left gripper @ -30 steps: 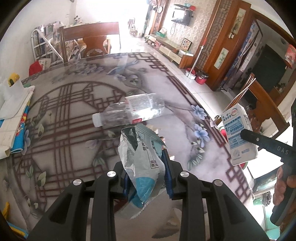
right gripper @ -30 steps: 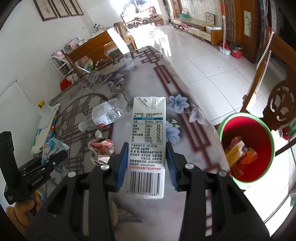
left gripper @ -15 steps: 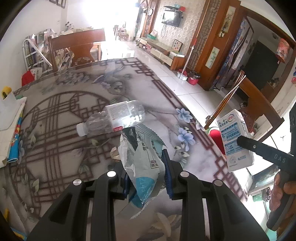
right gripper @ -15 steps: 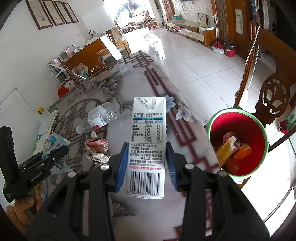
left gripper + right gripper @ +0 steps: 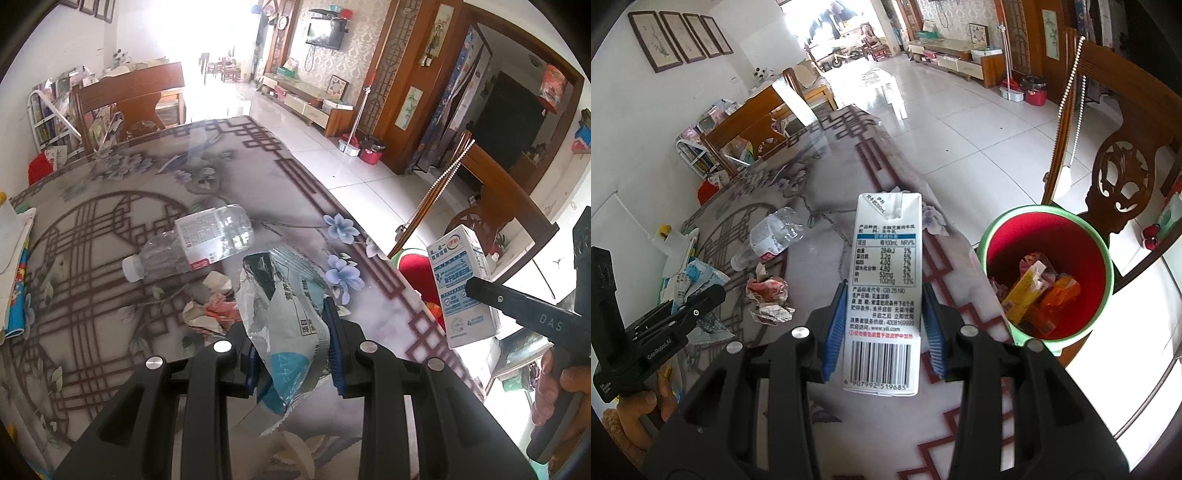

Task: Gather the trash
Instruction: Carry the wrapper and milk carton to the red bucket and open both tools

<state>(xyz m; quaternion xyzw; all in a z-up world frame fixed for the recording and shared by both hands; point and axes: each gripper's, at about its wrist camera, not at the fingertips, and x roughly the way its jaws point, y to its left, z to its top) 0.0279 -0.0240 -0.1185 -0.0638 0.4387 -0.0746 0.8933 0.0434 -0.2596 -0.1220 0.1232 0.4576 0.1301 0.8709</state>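
Note:
My left gripper is shut on a crumpled blue-and-silver snack wrapper, held above the patterned table. My right gripper is shut on a white milk carton, upright between the blue pads; in the left wrist view the same carton hangs near the table's right edge. A red bin with a green rim stands just off that edge, to the right of the carton, with orange and yellow packets inside. An empty clear plastic bottle lies on the table, with crumpled paper scraps close by.
Carved wooden chairs stand behind the bin and at the table's far end. Papers and a colourful book lie at the table's left side. White tiled floor stretches beyond the table. A hand grips the right tool's handle.
Both grippers have shifted toward the table's right edge with their loads; the bin has come closer to the carton in the right wrist view. The bottle and scraps lie where they were.

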